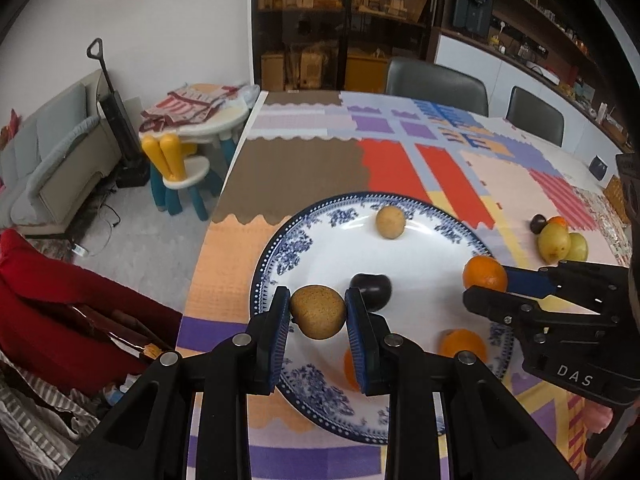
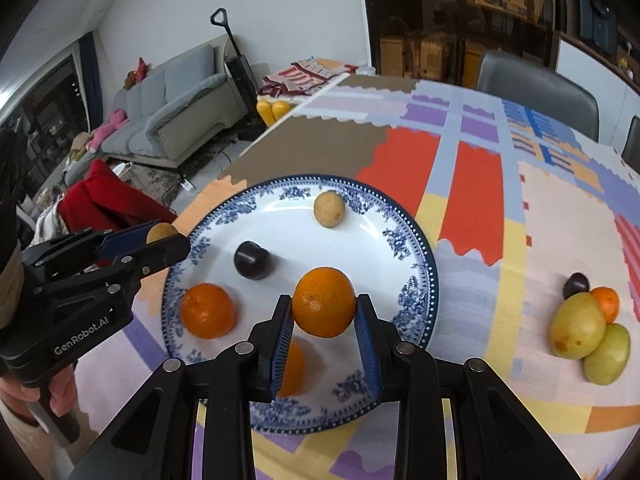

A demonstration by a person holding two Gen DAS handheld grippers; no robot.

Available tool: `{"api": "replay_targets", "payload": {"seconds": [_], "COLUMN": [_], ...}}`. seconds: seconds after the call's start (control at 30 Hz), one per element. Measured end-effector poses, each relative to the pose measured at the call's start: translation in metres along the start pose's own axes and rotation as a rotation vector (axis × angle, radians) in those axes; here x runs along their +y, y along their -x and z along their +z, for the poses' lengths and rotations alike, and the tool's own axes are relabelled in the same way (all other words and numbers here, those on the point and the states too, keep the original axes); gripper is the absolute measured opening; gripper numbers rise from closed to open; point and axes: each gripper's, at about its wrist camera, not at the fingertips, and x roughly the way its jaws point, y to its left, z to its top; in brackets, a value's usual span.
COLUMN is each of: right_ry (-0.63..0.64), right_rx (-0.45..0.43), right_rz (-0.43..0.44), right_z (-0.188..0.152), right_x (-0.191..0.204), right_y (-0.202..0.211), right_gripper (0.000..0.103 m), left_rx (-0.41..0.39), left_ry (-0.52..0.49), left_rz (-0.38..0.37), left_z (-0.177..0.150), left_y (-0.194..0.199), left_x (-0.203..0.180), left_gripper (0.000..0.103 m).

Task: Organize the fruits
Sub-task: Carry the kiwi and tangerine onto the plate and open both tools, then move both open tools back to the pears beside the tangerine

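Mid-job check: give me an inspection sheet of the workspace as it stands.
Surface: table under a patchwork cloth.
Job's things: blue-patterned plate holds two oranges, a dark plum and a tan fruit; loose pile lies on the cloth beyond its right rim.
Clutter: nothing seen.
Grippers: left gripper shut on a brown fruit; right gripper shut on an orange, both above the plate.
Cables: floor cord.
Surroundings: sofa, child's chair, shelves.

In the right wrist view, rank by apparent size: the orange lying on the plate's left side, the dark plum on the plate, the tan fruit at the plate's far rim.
1. Orange on the plate, clearly largest.
2. Dark plum and tan fruit look about alike; the tan one lies farther from the camera, so I won't rank them.
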Motion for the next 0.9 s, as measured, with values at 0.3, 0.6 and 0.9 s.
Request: {"api": "replay_targets", "payload": {"seconds": [0.3, 0.6, 0.9], "right_ry": [-0.021, -0.028, -0.02], "right_rx": [0.03, 0.014, -0.076], "right_rz": [-0.021, -0.033, -0.06], "right_z": [0.002, 0.001, -0.012], "right_x": [-0.006, -0.007, -0.011], "right_y": [-0.016, -0.009, 0.038], "right_gripper": [0.032, 0.041, 0.051], "left_rx": [0.058, 0.007, -0.092], "left_ry": [-0.026, -0.024, -0.051], "left_rz": [-0.025, 0.003, 0.024], "left_z": [0.0, 0.002, 0.0], "left_y": [-0.023, -0.003, 0.047], "left_x": [-0.001, -0.006, -0.033], "left_gripper": [0.028, 0.041, 0.057]}}
